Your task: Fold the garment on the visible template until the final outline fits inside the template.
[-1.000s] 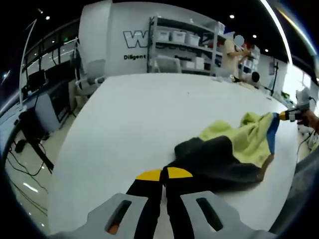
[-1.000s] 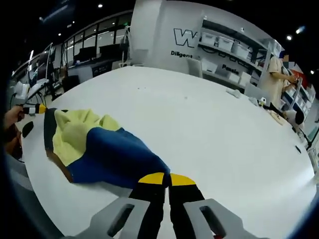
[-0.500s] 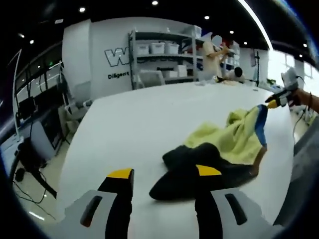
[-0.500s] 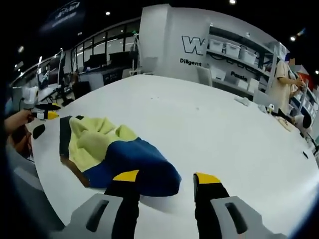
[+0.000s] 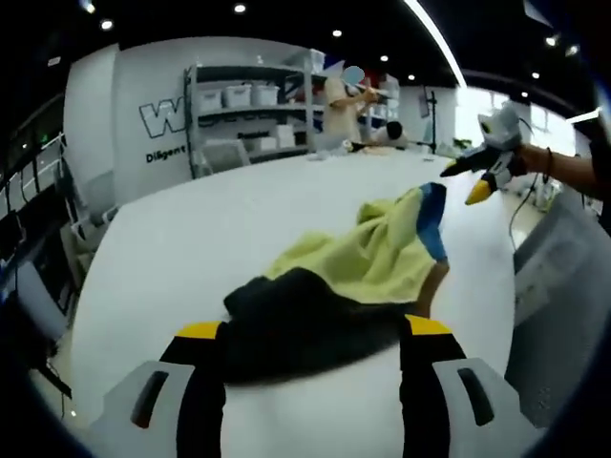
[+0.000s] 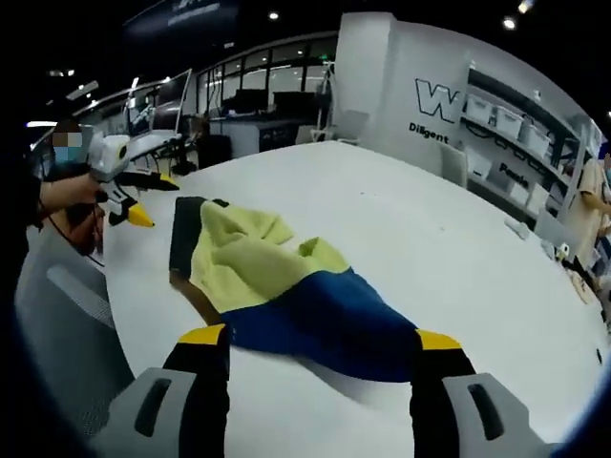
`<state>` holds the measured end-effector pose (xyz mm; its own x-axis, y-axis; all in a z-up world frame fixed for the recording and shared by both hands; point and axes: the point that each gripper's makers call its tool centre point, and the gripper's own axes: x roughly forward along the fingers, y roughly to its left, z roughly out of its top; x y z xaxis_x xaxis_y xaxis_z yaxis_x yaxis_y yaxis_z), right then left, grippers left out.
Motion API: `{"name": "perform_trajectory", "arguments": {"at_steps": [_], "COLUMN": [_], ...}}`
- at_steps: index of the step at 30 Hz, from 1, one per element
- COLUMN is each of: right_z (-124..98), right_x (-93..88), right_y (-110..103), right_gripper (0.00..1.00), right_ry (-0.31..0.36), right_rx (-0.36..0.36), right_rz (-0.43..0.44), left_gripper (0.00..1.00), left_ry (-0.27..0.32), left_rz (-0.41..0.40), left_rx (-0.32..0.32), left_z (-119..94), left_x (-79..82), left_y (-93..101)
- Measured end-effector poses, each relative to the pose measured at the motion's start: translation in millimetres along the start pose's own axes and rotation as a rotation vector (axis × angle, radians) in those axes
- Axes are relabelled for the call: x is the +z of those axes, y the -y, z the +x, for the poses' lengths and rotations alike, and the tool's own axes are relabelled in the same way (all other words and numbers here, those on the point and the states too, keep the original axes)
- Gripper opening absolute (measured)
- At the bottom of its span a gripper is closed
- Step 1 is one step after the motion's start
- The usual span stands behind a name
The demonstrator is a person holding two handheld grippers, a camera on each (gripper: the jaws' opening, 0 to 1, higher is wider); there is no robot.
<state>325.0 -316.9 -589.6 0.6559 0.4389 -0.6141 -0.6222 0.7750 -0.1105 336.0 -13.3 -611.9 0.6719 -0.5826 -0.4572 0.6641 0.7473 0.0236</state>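
**Both grippers spread wide, garment loose on the table**

Your left gripper (image 5: 313, 332) is released: its two yellow-tipped jaws stand far apart, one on each side of the dark end of the garment (image 5: 344, 286). From the left gripper view you cannot tell whether either jaw touches the cloth; the dark fabric lies between them and just ahead. Your right gripper (image 6: 323, 336) is released too, jaws wide, with the blue end of the garment (image 6: 286, 286) lying between and just beyond the tips.

The garment sits crumpled on the white table (image 5: 191, 239), near the edge closest to you. It is a rumpled heap: a yellow-green middle, a dark part at one end and a blue part at the other. In the right gripper view the blue section spreads toward the camera, the yellow folds rise behind it, and a dark panel lies flat at the far end toward the table's edge.

In the left gripper view your right gripper comes in at the upper right (image 5: 482, 172), held in a hand (image 5: 563, 170), above and apart from the blue corner of the cloth. In the right gripper view your left gripper appears at the upper left (image 6: 129, 196), off the table's edge and clear of the dark panel.

Behind the table stand shelves (image 5: 248, 114) with bins and a person (image 5: 342, 105) beside them.
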Motion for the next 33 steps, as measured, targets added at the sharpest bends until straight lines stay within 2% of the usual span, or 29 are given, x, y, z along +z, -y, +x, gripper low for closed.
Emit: {"name": "perform_trajectory", "arguments": {"at_steps": [8,12,15,17,19,23,26,28,29,33], "right_z": [13.7,21.8,29.3,32.8,36.4,42.6,48.2,51.2,52.9,60.0], "right_x": [-11.8,-15.5,-19.9,-26.3,-29.0,-38.5,-40.9,-41.3,-42.0,-42.5], "right_y": [-33.8,-43.3,-49.3,-50.9,-51.1,-46.0,-48.0,-47.6,-46.0,-43.8], "right_gripper": [0.79,0.77,0.76,0.75,0.73,0.67,0.66,0.64,0.62,0.55], "right_ry": [-0.035,-0.044,-0.064,-0.096,-0.099,-0.139,-0.144,-0.148,-0.156,-0.155], "right_rx": [0.102,0.129,0.145,0.154,0.159,0.140,0.141,0.137,0.127,0.118], "right_rz": [-0.061,-0.082,-0.143,-0.173,-0.173,-0.269,-0.279,-0.328,-0.361,-0.364], "left_gripper": [0.75,0.74,0.73,0.72,0.71,0.68,0.66,0.64,0.64,0.61], "left_ry": [-0.045,-0.082,-0.100,-0.108,-0.106,-0.124,-0.133,-0.144,-0.149,-0.144], "left_rz": [0.043,0.098,0.139,0.136,0.129,0.169,0.179,0.222,0.223,0.193], "left_rx": [-0.091,-0.112,-0.132,-0.149,-0.152,-0.147,-0.149,-0.137,-0.139,-0.156], "left_z": [5.0,10.4,16.3,18.9,21.5,27.1,32.3,35.4,37.1,40.7], "left_x": [-11.2,-17.9,-21.0,-22.5,-23.1,-27.3,-30.1,-32.1,-32.9,-31.8], "left_y": [26.2,36.3,45.8,50.1,51.5,54.2,55.6,53.9,55.3,58.2]}}
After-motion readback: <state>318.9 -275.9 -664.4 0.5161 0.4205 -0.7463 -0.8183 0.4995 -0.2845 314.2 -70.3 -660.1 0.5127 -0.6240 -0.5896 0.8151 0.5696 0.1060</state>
